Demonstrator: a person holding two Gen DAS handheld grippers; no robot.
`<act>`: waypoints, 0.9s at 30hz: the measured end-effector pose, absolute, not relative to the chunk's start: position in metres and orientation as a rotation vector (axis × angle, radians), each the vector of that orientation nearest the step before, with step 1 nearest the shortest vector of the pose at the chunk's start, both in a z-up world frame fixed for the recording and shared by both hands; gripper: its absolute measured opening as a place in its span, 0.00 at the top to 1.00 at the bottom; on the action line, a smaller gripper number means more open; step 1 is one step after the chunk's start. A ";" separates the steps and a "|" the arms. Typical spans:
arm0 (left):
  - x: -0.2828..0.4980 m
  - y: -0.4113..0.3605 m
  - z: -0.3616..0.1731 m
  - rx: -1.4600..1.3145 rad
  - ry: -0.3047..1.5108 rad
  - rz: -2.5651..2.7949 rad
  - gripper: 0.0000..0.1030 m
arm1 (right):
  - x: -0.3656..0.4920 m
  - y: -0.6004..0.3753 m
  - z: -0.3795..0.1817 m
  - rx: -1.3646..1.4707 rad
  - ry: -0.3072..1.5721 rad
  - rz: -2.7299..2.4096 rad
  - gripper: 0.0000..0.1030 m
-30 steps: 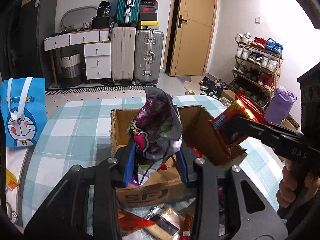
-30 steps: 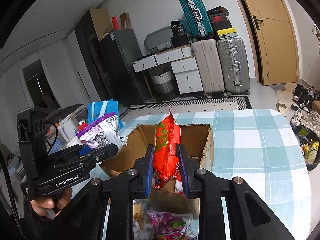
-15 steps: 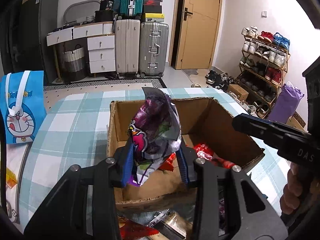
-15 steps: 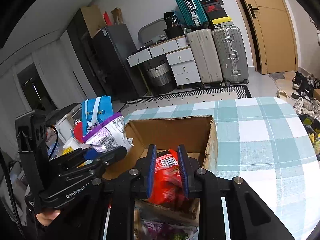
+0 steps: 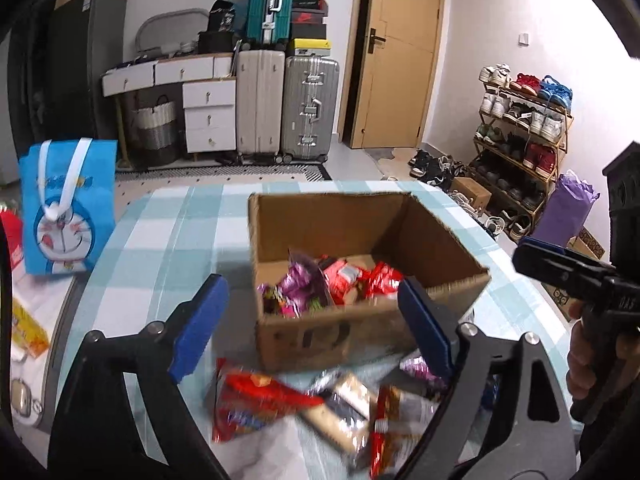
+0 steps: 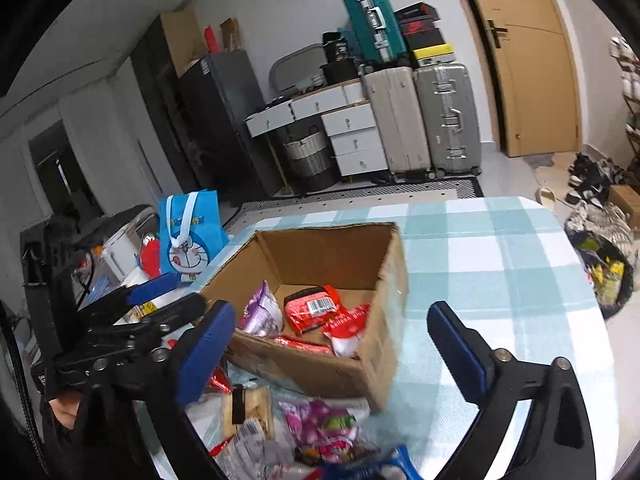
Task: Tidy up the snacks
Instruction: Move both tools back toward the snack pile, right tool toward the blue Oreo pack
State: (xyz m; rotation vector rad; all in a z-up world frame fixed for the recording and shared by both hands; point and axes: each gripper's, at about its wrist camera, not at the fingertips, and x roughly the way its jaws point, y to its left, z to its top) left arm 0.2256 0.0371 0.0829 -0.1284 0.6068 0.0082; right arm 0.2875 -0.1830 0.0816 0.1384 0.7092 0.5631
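Note:
An open cardboard box (image 5: pixel 360 332) stands on the checked tablecloth, and it also shows in the right wrist view (image 6: pixel 384 264). Purple and red snack packets (image 5: pixel 320 284) lie inside it; the right wrist view shows a purple packet (image 6: pixel 262 312) and red packets (image 6: pixel 316 308) there. More loose snack packets (image 5: pixel 336 400) lie on the table in front of the box, also in the right wrist view (image 6: pixel 316 428). My left gripper (image 5: pixel 316 320) is open and empty above the box's near side. My right gripper (image 6: pixel 332 344) is open and empty over the box's near edge.
A blue Doraemon bag (image 5: pixel 68 208) stands at the table's left edge. The table (image 6: pixel 500 260) extends to the right of the box. Suitcases (image 5: pixel 288 100), drawers and a door stand behind. A shoe rack (image 5: pixel 520 128) is at the right.
Both grippers have opened. The purple packet left my left gripper and the red packet left my right gripper; both now lie in the box. Both grippers have drawn back.

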 end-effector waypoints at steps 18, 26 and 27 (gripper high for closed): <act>0.137 0.057 0.048 -0.106 0.649 0.063 0.01 | 0.221 -0.215 0.047 -0.023 0.793 0.519 0.00; 0.152 0.066 0.029 -0.153 0.702 0.065 0.01 | 0.222 -0.210 0.036 -0.084 0.850 0.522 0.00; 0.153 0.066 0.028 -0.151 0.706 0.070 0.01 | 0.222 -0.211 0.033 -0.085 0.861 0.522 0.00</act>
